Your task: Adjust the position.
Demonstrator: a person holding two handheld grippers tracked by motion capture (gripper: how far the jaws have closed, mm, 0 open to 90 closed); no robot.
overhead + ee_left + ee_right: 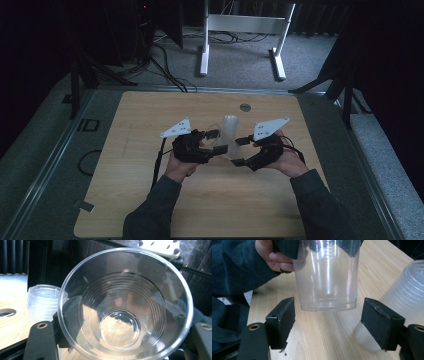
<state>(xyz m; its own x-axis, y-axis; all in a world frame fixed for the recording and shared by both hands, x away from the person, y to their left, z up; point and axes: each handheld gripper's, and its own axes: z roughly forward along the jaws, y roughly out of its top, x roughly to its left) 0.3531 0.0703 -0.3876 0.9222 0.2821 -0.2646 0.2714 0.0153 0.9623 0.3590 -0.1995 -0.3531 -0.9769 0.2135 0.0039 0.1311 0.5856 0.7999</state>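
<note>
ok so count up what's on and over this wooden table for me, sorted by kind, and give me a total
Single clear plastic cup, clamped by the left gripper: 1
Stack of clear plastic cups, how many nested I cannot tell: 1
Black two-jaw grippers, the left one and the right gripper, whose jaws stand open either side of the single cup: 2
Round metal disc set in the tabletop: 1
Total: 5

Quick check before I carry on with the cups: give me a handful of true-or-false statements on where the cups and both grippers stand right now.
1. The left gripper grips a single clear cup. True.
2. The right gripper is clamped on that cup. False: its jaws stand open, clear of the cup's sides.
3. A stack of cups stands on the table. True.
4. The held cup contains liquid. False: it is empty.
</note>
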